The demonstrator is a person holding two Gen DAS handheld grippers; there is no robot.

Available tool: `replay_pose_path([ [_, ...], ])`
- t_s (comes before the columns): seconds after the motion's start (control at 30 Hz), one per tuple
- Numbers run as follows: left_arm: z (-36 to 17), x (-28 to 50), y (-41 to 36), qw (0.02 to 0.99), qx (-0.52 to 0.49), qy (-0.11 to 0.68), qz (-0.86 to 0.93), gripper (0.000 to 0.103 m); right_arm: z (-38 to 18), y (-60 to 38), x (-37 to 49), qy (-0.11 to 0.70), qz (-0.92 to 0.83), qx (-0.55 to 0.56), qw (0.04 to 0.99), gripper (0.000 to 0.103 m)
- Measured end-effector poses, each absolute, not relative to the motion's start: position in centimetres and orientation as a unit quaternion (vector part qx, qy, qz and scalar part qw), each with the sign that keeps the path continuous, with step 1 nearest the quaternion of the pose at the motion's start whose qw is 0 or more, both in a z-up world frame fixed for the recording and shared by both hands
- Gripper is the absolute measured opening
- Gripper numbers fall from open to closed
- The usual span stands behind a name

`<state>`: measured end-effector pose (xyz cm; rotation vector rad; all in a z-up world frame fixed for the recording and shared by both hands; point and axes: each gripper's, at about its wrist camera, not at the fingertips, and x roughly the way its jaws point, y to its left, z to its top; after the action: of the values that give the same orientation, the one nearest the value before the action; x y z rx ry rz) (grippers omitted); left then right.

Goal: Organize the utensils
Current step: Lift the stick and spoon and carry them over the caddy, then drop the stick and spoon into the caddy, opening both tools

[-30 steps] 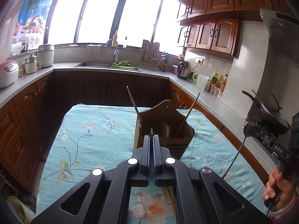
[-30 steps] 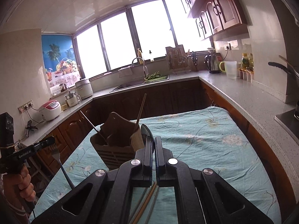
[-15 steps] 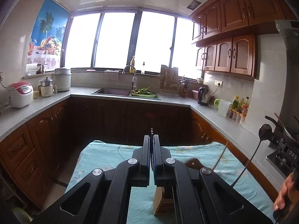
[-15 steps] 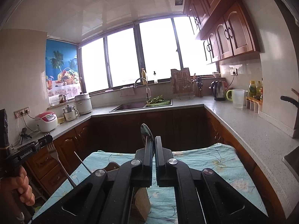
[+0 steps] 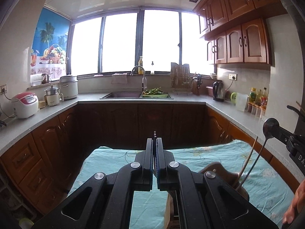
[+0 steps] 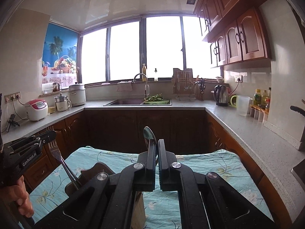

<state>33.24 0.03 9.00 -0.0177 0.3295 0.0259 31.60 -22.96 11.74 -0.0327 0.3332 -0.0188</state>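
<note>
The spoon [image 6: 149,136] stands pinched between the closed fingers of the right gripper [image 6: 156,143], its bowl rising just above the fingertips and its handle running down behind them out of sight. In the left wrist view the same spoon shows at the far right, bowl up at the gripper's tip and thin handle curving down toward the wooden utensil holder [image 5: 225,173].

The fork [image 6: 57,152] is clamped by the left gripper [image 5: 154,139], whose fingers are pressed together on its neck; the tines stick up past the tips (seen edge-on from its own camera) and the handle slants down into the holder, which sits below and to the right of that gripper. A wooden chopstick [image 5: 248,158] leans out of the holder beside the spoon's handle.

The holder rests on the flowered teal tablecloth [image 5: 114,156], under and between the two grippers. A hand [image 6: 21,196] grips the left tool's handle.
</note>
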Motion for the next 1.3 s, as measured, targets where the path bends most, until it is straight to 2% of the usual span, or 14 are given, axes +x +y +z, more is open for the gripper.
replay_pose_path([
  [0.33,6.1,33.7,0.7,0.981,-0.013,0.19,-0.036,0.001,7.9,-23.4,32.0,0.209,0.012,-0.008,0.978,0.002],
  [0.87,7.7,35.7,4.1,0.974,-0.031,0.218,-0.055,0.003,7.5,-24.1,32.4,0.243,0.026,0.018,0.97,0.004],
  [0.93,8.0,36.1,4.4,0.972,-0.036,0.226,-0.057,0.007,7.7,-24.3,32.3,0.242,0.028,0.027,0.969,0.007],
  [1.0,8.4,36.2,4.6,0.97,-0.045,0.229,-0.064,0.02,8.2,-24.6,32.0,0.24,0.028,0.036,0.97,0.009],
  [1.03,8.7,36.0,4.8,0.972,-0.046,0.224,-0.06,0.024,8.4,-24.8,31.8,0.239,0.03,0.044,0.97,0.013],
  [1.1,9.0,35.4,4.8,0.973,-0.049,0.217,-0.056,0.038,8.8,-25.3,31.2,0.234,0.033,0.058,0.97,0.034],
  [1.13,9.2,35.1,5.0,0.974,-0.052,0.215,-0.055,0.041,9.1,-25.5,31.0,0.231,0.034,0.064,0.97,0.04],
  [1.2,9.6,34.2,5.4,0.974,-0.062,0.211,-0.05,0.054,9.6,-26.0,30.2,0.224,0.036,0.078,0.971,0.064],
  [1.27,9.9,33.0,5.7,0.975,-0.071,0.205,-0.05,0.06,10.1,-26.4,29.3,0.213,0.037,0.09,0.972,0.081],
  [1.3,10.0,32.4,5.9,0.975,-0.075,0.204,-0.045,0.067,10.3,-26.6,28.7,0.207,0.036,0.092,0.973,0.085],
])
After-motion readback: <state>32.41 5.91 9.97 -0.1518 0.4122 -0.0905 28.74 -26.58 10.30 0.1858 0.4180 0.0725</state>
